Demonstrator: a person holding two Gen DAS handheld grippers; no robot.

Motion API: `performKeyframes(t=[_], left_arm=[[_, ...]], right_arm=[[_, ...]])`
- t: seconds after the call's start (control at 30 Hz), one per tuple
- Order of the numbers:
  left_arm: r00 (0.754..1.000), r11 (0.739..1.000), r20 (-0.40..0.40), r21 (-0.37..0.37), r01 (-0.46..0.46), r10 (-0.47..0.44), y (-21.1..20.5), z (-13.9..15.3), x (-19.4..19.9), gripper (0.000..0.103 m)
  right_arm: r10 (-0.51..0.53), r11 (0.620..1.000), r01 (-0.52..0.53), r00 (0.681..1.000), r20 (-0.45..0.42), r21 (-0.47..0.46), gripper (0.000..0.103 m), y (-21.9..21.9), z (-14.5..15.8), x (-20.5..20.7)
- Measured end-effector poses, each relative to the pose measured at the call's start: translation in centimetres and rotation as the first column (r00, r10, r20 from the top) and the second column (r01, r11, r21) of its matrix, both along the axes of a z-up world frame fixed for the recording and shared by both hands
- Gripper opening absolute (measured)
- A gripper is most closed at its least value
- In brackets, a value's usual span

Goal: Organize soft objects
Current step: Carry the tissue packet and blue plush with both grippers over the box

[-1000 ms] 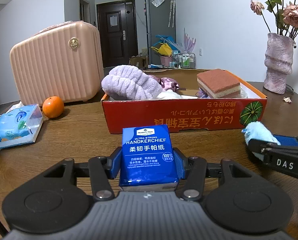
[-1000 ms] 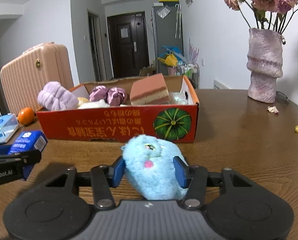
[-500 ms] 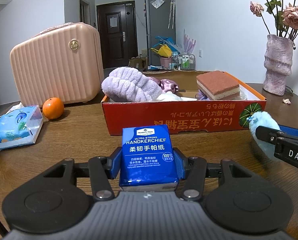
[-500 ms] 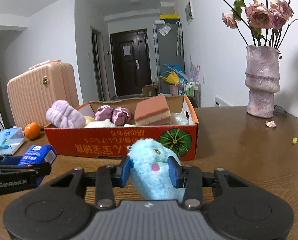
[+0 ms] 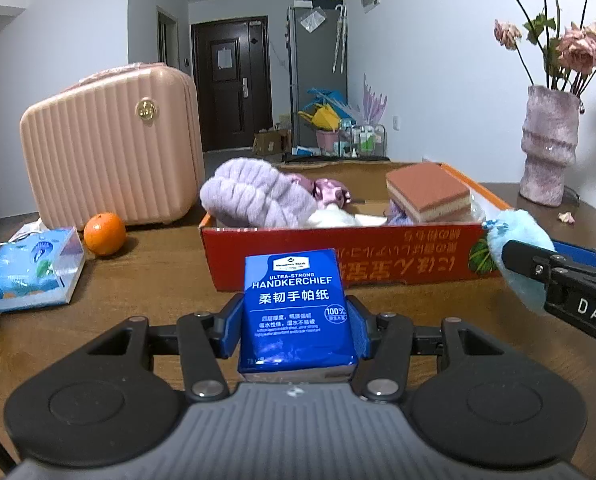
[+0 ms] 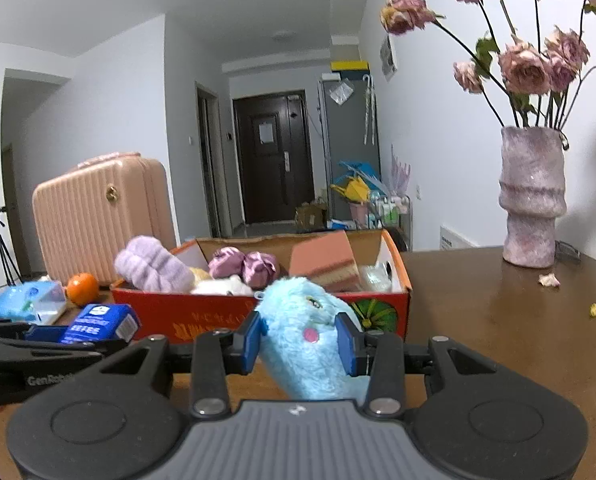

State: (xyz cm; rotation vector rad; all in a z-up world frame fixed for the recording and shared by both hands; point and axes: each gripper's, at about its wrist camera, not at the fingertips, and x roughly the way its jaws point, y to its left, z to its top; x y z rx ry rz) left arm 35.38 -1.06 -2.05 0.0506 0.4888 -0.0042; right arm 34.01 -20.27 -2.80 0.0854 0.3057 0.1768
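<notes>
In front of the red cardboard box (image 5: 398, 256), the left gripper (image 5: 297, 322) is clamping a blue handkerchief pack (image 5: 296, 308) between its blue pads, holding it just short of the box's near wall. To its right, the right gripper (image 6: 301, 343) is squeezing a fluffy blue plush toy (image 6: 310, 336), whose top is showing level with the box's front rim. Inside the box, a purple headband (image 5: 254, 200), satin scrunchies (image 6: 244, 266) and a sponge (image 5: 426, 196) are filling the left, middle and right; whether a free gap is remaining inside, the views cannot tell. The brown table (image 6: 498, 328) is lying bare right of the box, up to the vase (image 6: 532, 200). On the left, an orange (image 5: 104, 234) and a tissue pack (image 5: 30, 272) are sitting near the pink suitcase (image 5: 110, 164).
</notes>
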Motion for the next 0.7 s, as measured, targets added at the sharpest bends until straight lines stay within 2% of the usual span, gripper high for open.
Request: performKeyframes(t=[0.33,0.7], left_arm=[[0.999,0.998,0.05,-0.054,-0.016,0.019,0.7,1.7,1.5,0.053],[0.993,0.993,0.106,-0.11,-0.038,0.05,1.5,3.2,4.9,0.053]], right_arm=[[0.03,0.999,-0.031,0.996,0.088,0.009,0.038,1.6,1.4,1.3],[0.039,0.999,-0.042,0.992,0.121,0.025,0.038,2.8,1.8,4.9]])
